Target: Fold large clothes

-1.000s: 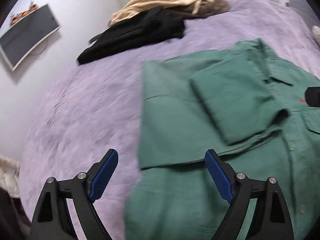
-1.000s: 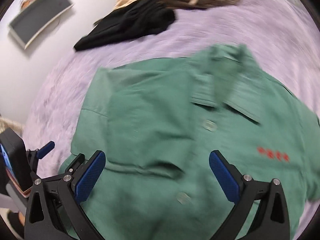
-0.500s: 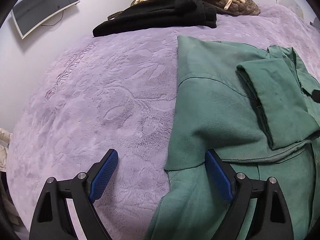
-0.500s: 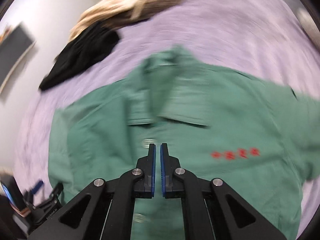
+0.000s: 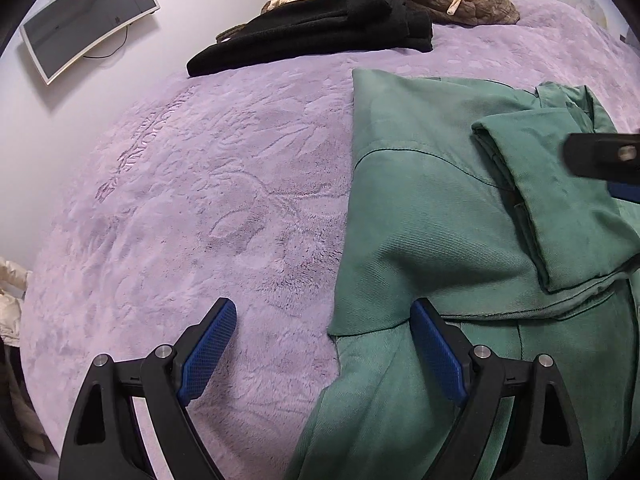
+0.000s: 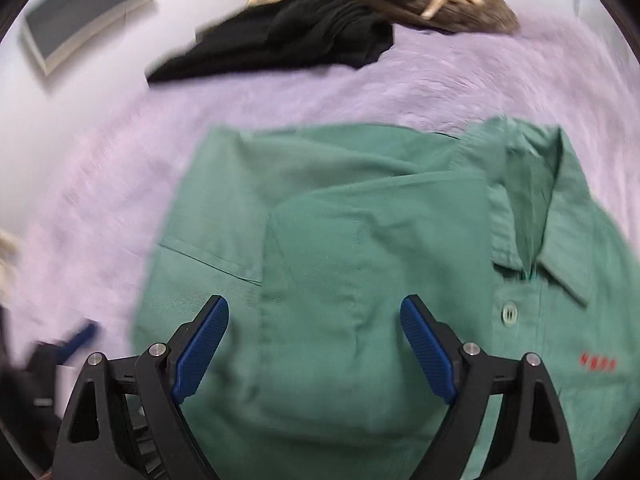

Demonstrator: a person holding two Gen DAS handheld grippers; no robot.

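Left wrist view: left hand-held gripper (image 5: 324, 344) wide open, empty, straddling shirt (image 5: 432, 232) left edge; right hand-held gripper (image 6: 314, 340) likewise open over folded sleeve (image 6: 360, 264).

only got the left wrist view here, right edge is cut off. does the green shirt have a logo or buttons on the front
Observer: Yes. The right wrist view shows small red lettering on the chest of the green shirt.
Operator: buttons?
Observer: One pale button sits on the placket just below the collar.
Operator: are the right tongs open, i only see a black bit at my edge
Observer: The right tongs are open, with the folded-in sleeve showing between the blue pads.
Operator: and mine?
Observer: The left tongs are open too, straddling the shirt's left edge on the purple blanket.
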